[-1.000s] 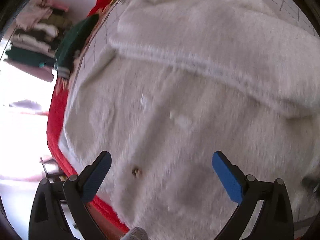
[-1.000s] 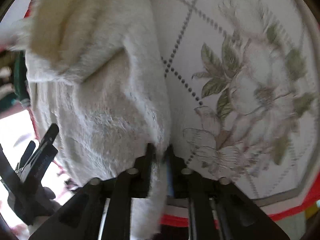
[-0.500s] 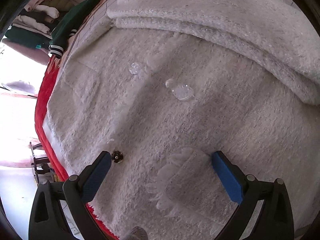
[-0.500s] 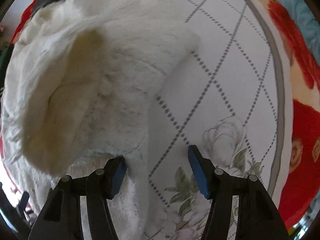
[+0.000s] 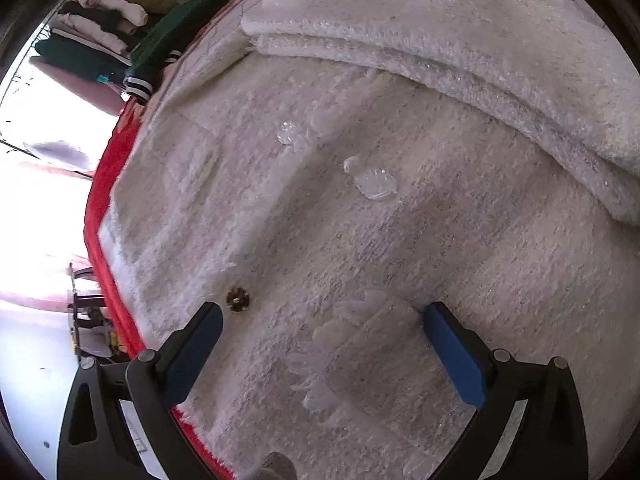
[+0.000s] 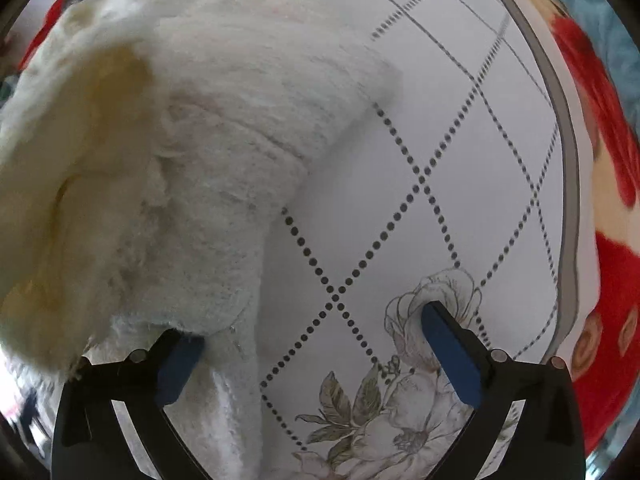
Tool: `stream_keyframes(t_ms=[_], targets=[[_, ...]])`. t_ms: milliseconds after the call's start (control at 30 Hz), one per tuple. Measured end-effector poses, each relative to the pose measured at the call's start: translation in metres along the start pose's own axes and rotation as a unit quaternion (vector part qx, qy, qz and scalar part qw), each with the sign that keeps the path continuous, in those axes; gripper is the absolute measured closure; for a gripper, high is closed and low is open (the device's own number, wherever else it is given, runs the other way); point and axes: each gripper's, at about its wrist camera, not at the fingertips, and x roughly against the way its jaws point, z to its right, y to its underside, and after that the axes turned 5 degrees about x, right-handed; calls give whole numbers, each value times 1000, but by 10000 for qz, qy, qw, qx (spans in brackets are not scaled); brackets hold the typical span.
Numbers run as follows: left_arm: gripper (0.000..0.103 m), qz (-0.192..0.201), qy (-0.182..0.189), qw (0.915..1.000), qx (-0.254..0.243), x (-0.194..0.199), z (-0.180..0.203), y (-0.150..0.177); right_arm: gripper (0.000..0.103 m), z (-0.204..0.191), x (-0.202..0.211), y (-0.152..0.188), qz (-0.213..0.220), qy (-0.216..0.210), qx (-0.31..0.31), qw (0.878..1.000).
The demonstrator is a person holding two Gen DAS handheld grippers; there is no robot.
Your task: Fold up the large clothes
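A large, fluffy white coat (image 5: 400, 240) is spread flat, filling most of the left wrist view. A thick folded band (image 5: 460, 52), possibly a sleeve or a turned-over edge, is laid across its upper part. Two clear, glassy buttons (image 5: 376, 184) and a small dark round snap (image 5: 238, 299) are seen on the front panel, with a fringed patch (image 5: 360, 352) lower down. In the right wrist view the coat (image 6: 200, 160) is bunched in soft folds, its cream lining (image 6: 80, 140) turned outward at one side.
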Motion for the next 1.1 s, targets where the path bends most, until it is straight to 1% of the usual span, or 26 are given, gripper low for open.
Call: stream_keyframes(t_ms=[33, 67, 133, 167, 233, 300, 367, 400, 467, 533, 567, 633, 700, 767, 800, 833, 900, 933, 967, 1033, 1067, 1100], targets=[[0, -18, -48, 10000, 15, 6, -1, -1, 1, 9, 3, 2, -54, -87, 78, 9999], [0, 39, -109, 9999, 48, 16, -4, -1, 4, 12, 6, 4, -186, -258, 156, 9994], [0, 154, -206, 9997, 59, 37, -7, 2, 7, 23, 19, 10, -331, -637, 23, 9974], [0, 275, -320, 9991, 5, 51, -6, 5, 8, 30, 28, 14, -324, -738, -85, 9967], [0, 551, -726, 9952, -351, 81, 6, 20, 8, 42, 51, 27, -135, -798, -206, 9965], [0, 813, -1044, 9881, -785, 103, 26, 42, 8, 55, 71, 41, -13, -810, -293, 9963], [0, 1102, -1364, 9753, -1343, 122, 56, 76, 8, 72, 88, 61, 71, -787, -423, 9960], [0, 1191, -1413, 9711, -1513, 126, 65, 89, 8, 79, 91, 71, 78, -759, -469, 9960], [0, 1264, -1482, 9601, -2004, 131, 91, 121, 8, 97, 90, 91, 43, -683, -609, 9958], [0, 1234, -1494, 9543, -2275, 128, 106, 142, 8, 121, 85, 103, -43, -566, -687, 9960], [0, 1204, -1529, 9515, -2384, 123, 114, 151, 8, 132, 80, 101, -90, -539, -711, 9960], [0, 1159, -1635, 9461, -2543, 113, 125, 159, 8, 149, 69, 101, -200, -446, -769, 9958], [0, 1076, -1709, 9433, -2635, 98, 132, 163, 8, 163, 59, 103, -311, -430, -852, 9949], [0, 1115, -1850, 9389, -2681, 86, 134, 160, 8, 171, 50, 102, -377, -519, -905, 9938], [0, 1082, -1897, 9378, -2698, 79, 134, 157, 8, 172, 47, 100, -384, -564, -902, 9936], [0, 1015, -1898, 9387, -2692, 75, 133, 153, 8, 173, 43, 98, -377, -591, -900, 9935], [0, 876, -1753, 9469, -2547, 76, 129, 145, 8, 175, 37, 94, -447, -673, -962, 9921], [0, 860, -1610, 9512, -2488, 84, 128, 144, 8, 177, 36, 93, -474, -717, -1007, 9912], [0, 954, -1496, 9525, -2475, 93, 126, 145, 8, 179, 34, 93, -512, -792, -1089, 9896], [0, 1192, -1376, 9480, -2612, 108, 135, 155, 8, 179, 30, 89, -547, -876, -1170, 9877], [0, 1239, -1373, 9431, -2763, 107, 142, 162, 8, 180, 30, 90, -545, -875, -1165, 9878], [0, 1198, -1433, 9385, -2904, 101, 148, 167, 8, 178, 29, 85, -538, -863, -1140, 9883]])
